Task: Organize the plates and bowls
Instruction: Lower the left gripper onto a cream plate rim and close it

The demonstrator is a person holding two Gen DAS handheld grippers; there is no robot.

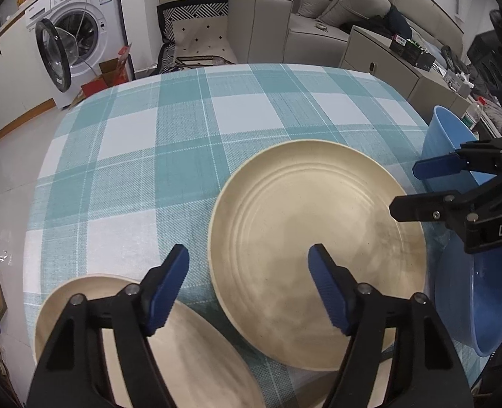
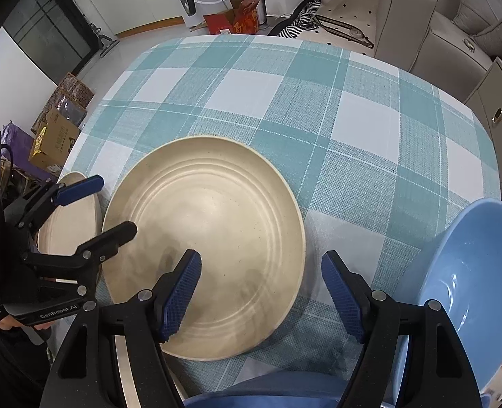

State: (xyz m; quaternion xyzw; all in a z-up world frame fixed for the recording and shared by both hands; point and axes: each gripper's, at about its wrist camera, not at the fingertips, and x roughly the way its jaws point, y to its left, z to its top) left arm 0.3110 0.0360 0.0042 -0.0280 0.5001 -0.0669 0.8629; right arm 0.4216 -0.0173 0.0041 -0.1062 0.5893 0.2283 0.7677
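A large cream plate (image 1: 318,238) lies on the checked tablecloth; it also shows in the right wrist view (image 2: 210,238). A second cream plate (image 1: 183,350) lies to its left, seen partly in the right wrist view (image 2: 77,214). A blue bowl (image 1: 475,302) sits at the right, big in the right wrist view (image 2: 461,289). Another blue bowl (image 1: 448,139) stands behind it. My left gripper (image 1: 247,289) is open and empty, between the two plates. My right gripper (image 2: 261,295) is open and empty over the large plate's right edge.
The teal and white checked tablecloth (image 1: 183,136) covers the table. A washing machine (image 1: 77,27) with its door open, a sofa (image 1: 301,17) and a grey cabinet (image 1: 386,61) stand beyond. Cardboard boxes (image 2: 53,136) lie on the floor at the left.
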